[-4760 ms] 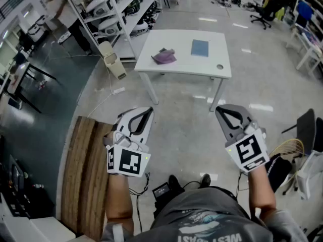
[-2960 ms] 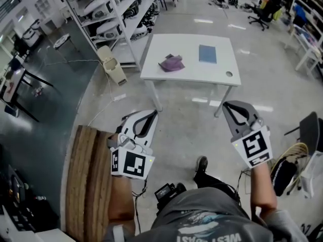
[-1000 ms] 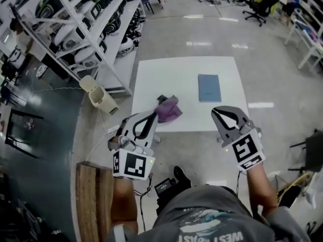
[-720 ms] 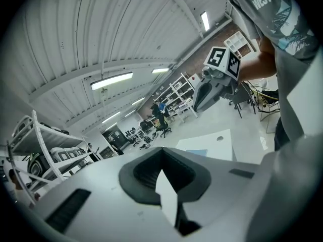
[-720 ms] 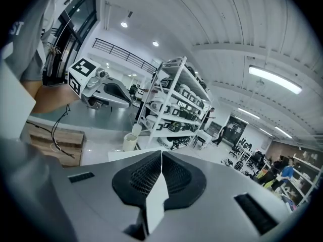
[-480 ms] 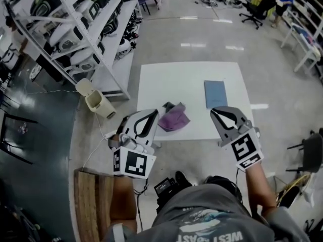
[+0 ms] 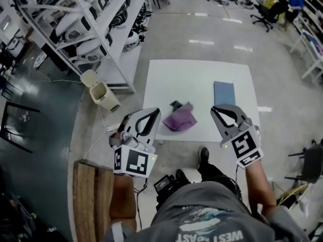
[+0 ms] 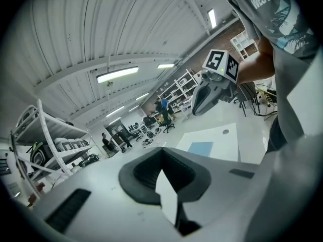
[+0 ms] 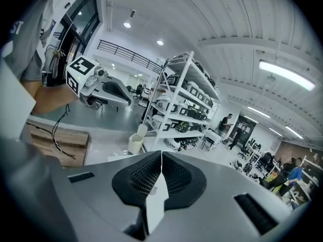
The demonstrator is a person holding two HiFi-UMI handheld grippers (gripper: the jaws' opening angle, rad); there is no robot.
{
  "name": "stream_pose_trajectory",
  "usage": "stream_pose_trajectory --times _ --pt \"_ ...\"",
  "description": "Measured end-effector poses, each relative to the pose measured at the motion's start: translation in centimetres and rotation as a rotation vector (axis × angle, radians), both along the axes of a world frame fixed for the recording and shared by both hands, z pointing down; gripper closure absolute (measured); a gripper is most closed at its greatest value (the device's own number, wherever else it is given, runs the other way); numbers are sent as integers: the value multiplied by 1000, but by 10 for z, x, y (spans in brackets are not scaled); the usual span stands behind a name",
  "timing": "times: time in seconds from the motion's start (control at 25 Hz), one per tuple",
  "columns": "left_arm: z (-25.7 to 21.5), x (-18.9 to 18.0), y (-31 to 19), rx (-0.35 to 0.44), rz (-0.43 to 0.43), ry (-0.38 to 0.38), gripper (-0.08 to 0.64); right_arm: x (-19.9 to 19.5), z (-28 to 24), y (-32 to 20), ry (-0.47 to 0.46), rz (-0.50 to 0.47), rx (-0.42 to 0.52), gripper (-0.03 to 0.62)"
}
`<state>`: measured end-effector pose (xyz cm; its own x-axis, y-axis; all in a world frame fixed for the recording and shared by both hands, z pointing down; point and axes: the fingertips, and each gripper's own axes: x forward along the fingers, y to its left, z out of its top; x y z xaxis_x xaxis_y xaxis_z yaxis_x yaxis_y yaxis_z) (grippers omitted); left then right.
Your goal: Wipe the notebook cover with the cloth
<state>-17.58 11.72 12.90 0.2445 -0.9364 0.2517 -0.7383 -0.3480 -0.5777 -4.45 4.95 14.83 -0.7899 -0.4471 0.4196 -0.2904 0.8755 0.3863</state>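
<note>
A white table (image 7: 197, 77) stands in front of me in the head view. On it lie a crumpled purple cloth (image 7: 180, 119) near the front edge and a blue notebook (image 7: 224, 93) flat to its right. My left gripper (image 7: 157, 110) hovers at the table's near left edge, just left of the cloth, shut and empty. My right gripper (image 7: 213, 109) hangs over the near edge just below the notebook, also shut and empty. The left gripper view shows its jaw tips (image 8: 161, 149) meeting, with the notebook (image 8: 200, 148) beyond. In the right gripper view the tips (image 9: 161, 153) meet too.
A small dark object (image 7: 174, 104) lies by the cloth. A white shelving rack (image 7: 75, 24) and a beige bin (image 7: 101, 90) stand left of the table. A wooden bench (image 7: 93, 198) is at my lower left. Office chairs (image 7: 267, 14) stand far off.
I have walked up to the table, which now fills more of the head view. Both grippers, earlier over bare floor, now reach the table's near edge. Their jaws stay shut.
</note>
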Motion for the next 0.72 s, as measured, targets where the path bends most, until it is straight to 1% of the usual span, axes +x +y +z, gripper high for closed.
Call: stream_pose_trajectory --times 0.32,0.72 --pt "12 -13 -21 -36 -77 3 558 -21 9 -36 -12 -73 -22 561" --pt "33 -18 -51 -81 -127 27 558 -43 36 -70 14 -142 -72 561"
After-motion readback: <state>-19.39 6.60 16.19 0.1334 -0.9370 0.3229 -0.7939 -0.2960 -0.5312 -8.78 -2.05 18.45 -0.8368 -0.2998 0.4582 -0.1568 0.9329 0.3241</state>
